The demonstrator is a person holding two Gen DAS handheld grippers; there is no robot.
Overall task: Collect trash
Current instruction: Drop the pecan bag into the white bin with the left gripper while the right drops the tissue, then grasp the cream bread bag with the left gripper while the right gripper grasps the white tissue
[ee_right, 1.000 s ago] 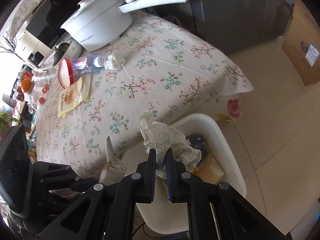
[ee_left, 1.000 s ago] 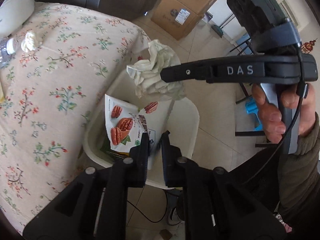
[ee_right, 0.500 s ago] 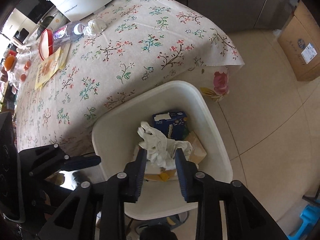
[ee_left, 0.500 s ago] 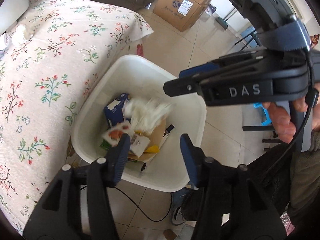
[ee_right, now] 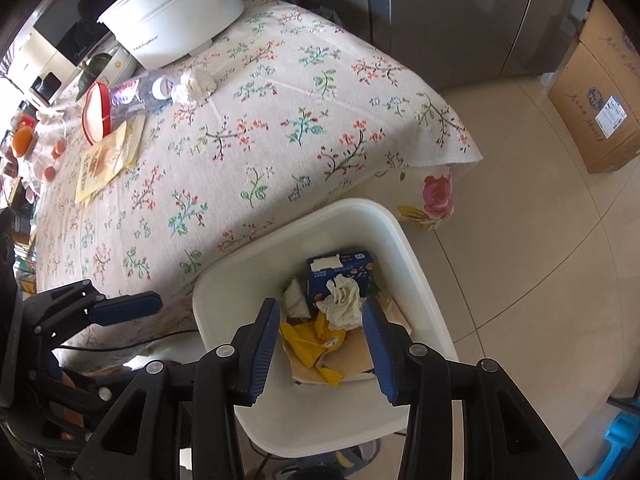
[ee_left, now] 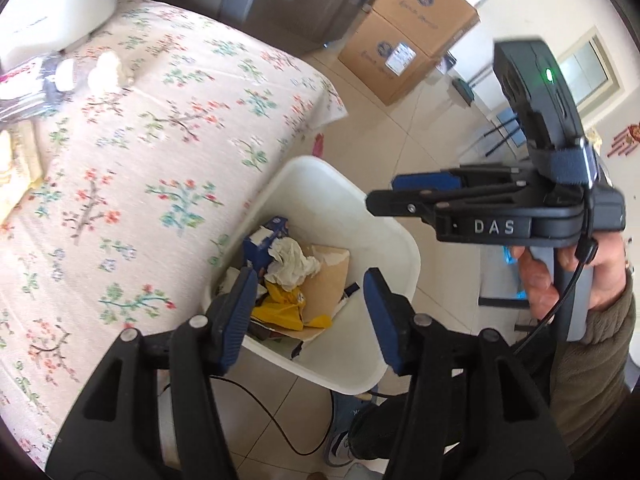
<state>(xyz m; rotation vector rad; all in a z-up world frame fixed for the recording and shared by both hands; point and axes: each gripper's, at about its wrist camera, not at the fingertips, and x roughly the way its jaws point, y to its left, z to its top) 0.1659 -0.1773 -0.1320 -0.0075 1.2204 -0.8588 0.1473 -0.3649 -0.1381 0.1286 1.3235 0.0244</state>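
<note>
1. Crumpled tissue (ee_right: pixel 343 302) lies on top of the pile inside the white bin (ee_right: pixel 408 240), loose, touching no gripper. It rests against a blue carton (ee_right: pixel 340 268), with a yellow wrapper (ee_right: pixel 316 340) and brown cardboard (ee_right: pixel 352 354) just below it. Looks like a finished drop.
2. Right gripper (ee_right: pixel 320 344) hangs over the bin pointing steeply down. Jaws have just been opening and now stand about half apart, nothing between the pads. The tissue shows in the gap but sits lower, down in the bin, not gripped.
3. Left gripper (ee_left: pixel 308 316) also over the bin, from the desk side. Jaws have just been opening, roughly half wide, empty. Trash in the bin shows between its fingers, well below them.
4. Both grippers sit above the bin mouth, likely so released trash falls straight in. The bin stands on the floor just beside the desk (ee_right: pixel 280 128) corner, near for short trips.
5. In the left view the right gripper comes in from the side, held by a hand (ee_left: pixel 560 276) in a green sleeve.
6. More trash left on the desk, well apart from both grippers: another tissue wad (ee_right: pixel 194 86), touching a lying plastic bottle (ee_right: pixel 136 94), and a yellow packet (ee_right: pixel 106 160) near them. A white pot (ee_right: pixel 176 12) stands behind; probably not trash.
7. Judgement: task partly done; next step probably a reach back over the desk for the wad or bottle.
</note>
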